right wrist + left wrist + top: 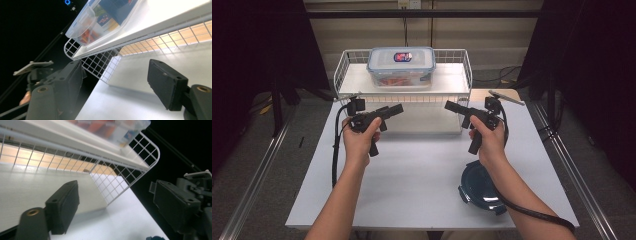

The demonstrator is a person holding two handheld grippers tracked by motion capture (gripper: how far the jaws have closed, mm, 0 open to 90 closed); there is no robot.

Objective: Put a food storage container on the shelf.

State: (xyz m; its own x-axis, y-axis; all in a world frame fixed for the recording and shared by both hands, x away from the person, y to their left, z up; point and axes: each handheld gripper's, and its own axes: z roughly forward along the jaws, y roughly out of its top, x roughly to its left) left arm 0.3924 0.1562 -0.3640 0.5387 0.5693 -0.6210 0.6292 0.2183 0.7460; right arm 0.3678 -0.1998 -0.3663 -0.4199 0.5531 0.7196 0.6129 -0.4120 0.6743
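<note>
A clear lidded food container (401,66) sits on top of a white wire rack (343,65) at the far side of the desk (422,170), well apart from both grippers. The left gripper (397,109) and right gripper (450,105) hover in front of the rack, fingers released and empty — placing looks done. A dark round lid (477,187) lies nearer than the rack, untouched.
</note>
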